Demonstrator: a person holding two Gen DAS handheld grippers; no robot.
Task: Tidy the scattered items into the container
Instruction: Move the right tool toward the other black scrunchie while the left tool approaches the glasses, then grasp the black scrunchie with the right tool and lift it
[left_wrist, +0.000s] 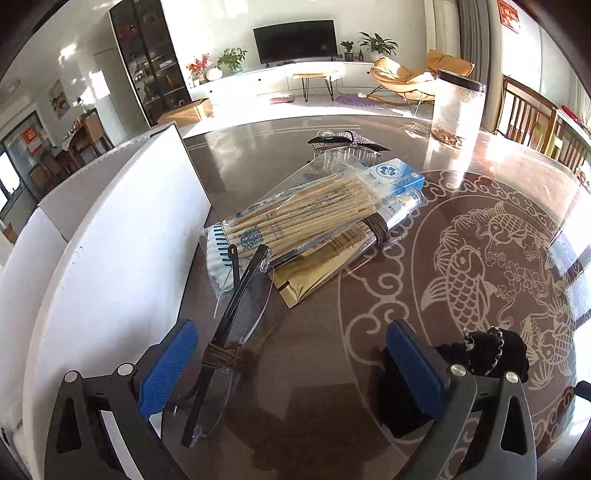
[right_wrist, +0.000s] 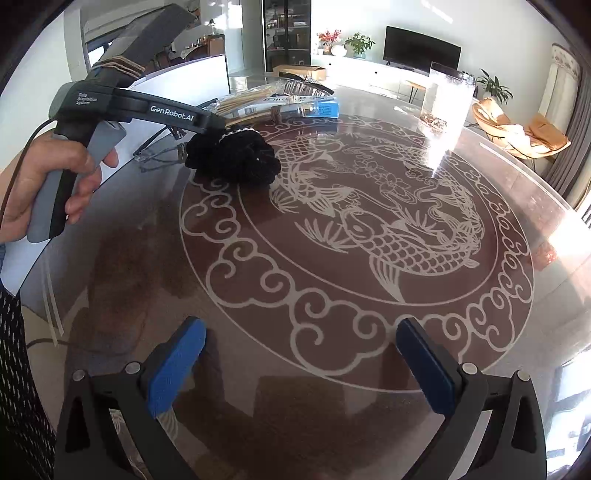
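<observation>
The left hand-held gripper (left_wrist: 291, 369) stands wide, holding nothing. Between its blue pads, toward the left one, lie the glasses (left_wrist: 231, 328) at lower centre of the left wrist view, folded, with brown cord wound round the temple and frame. Just outside the right pad sits the black scrunchie (left_wrist: 484, 350); in the right wrist view it shows left of centre, under the left tool's nose (right_wrist: 232, 162).

The glasses look light but stiff and fragile. The rimless lens is slick and could scratch or snap, so the corded part of the frame is the safest hold, closed gently. The scrunchie is soft, light and springy; it can be pinched anywhere and will squash without harm, though it may catch on a pad when let go.

Beyond the glasses, at centre of the left wrist view, lies a clear packet of sticks (left_wrist: 295, 218) over a gold sachet (left_wrist: 314, 269) and a blue box (left_wrist: 397, 177). These look light, with slippery film, so a hold across the bundle's middle seems best. The white container (left_wrist: 122, 236) fills the left of that view, just beside the pile.

The right hand-held gripper (right_wrist: 301, 360) also stands wide and empty, over bare bench (right_wrist: 258, 406) at the bottom of its view.
</observation>
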